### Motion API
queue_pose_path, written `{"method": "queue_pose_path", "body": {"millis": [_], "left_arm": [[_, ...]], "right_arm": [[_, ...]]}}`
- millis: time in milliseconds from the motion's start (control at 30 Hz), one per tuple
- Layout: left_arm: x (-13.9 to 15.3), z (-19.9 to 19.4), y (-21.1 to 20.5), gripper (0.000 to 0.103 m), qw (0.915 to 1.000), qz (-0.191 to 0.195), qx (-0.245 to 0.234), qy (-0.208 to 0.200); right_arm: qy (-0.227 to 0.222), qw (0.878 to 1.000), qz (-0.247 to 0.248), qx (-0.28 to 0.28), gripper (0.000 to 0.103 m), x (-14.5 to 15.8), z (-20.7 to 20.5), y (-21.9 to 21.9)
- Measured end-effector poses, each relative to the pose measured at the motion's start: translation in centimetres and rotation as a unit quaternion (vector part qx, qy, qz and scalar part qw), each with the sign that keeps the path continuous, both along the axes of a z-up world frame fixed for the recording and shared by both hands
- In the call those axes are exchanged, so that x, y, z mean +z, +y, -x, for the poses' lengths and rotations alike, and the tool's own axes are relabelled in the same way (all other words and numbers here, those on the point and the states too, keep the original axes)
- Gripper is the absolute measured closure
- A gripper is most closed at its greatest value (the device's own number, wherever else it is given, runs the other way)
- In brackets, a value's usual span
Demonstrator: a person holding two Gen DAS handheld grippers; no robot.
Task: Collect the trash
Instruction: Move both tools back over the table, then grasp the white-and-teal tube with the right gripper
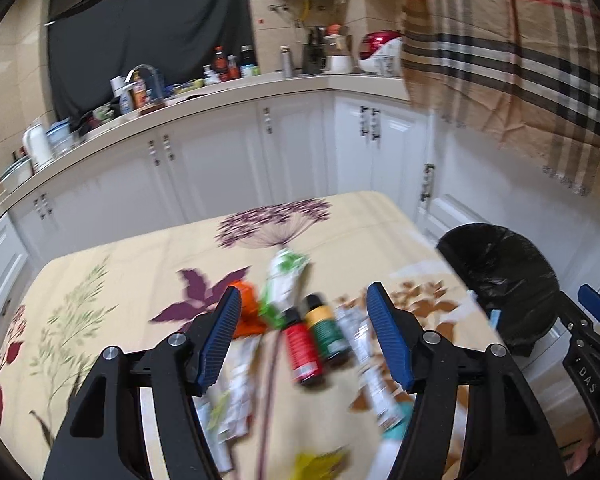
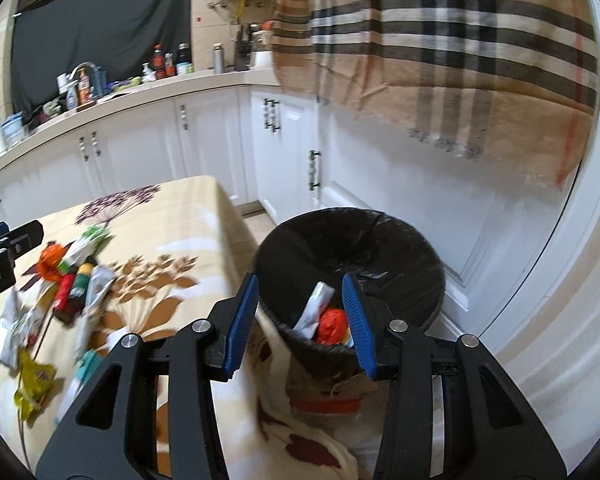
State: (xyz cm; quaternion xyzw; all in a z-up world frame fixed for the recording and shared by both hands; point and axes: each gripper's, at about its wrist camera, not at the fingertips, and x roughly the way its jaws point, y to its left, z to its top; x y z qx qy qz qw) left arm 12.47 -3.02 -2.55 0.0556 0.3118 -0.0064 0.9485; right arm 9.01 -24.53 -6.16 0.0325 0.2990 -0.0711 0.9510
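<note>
A heap of trash lies on the floral tablecloth [image 1: 132, 264]: a red bottle [image 1: 303, 354], a yellow and green bottle [image 1: 327, 332], an orange wrapper [image 1: 249, 314], a green and white pouch [image 1: 285, 276] and white wrappers [image 1: 366, 354]. My left gripper [image 1: 304, 290] hovers over this heap, open, nothing between its blue pads. To the table's right stands a bin with a black liner [image 2: 380, 240]. My right gripper [image 2: 300, 278] hangs over its near rim, open and empty. Inside the bin lie a white wrapper [image 2: 315, 308] and an orange piece [image 2: 333, 326].
White cabinets [image 1: 220, 168] and a cluttered counter [image 1: 204, 84] run behind the table. A plaid cloth [image 2: 440, 60] hangs at the upper right above the bin. A yellow wrapper [image 2: 34, 384] lies near the table's front. A brown paper bag [image 2: 332, 392] sits against the bin.
</note>
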Motion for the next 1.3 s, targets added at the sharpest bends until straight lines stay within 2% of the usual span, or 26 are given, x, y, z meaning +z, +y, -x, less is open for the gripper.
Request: {"method": "queue_pose_path", "body": {"millis": [433,833,1067,1300], "left_arm": [[-1.4,4.6,8.2,0.039,0.997,-0.004,0.077,0.009],[-2.9,7.4,15.3,0.039,0.9893,-0.005,0.145,0.016],[-3.8,8.1,16.1,0.039,0.9893,0.01,0.144,0.025],[-4.1,8.0,15.3,0.039,0.9911,0.015,0.128,0.031]], "right_arm": [[0.018,0.996,-0.003,0.088,0.061,-0.4,2.6,7.8],[0.066,0.985,0.013,0.156,0.061,-2.6,3.7,15.0],[0.107,0.982,0.024,0.153,0.061,-4.1,3.2,15.4],[0.11,0.985,0.021,0.133,0.061,-4.2,3.5,13.9]]}}
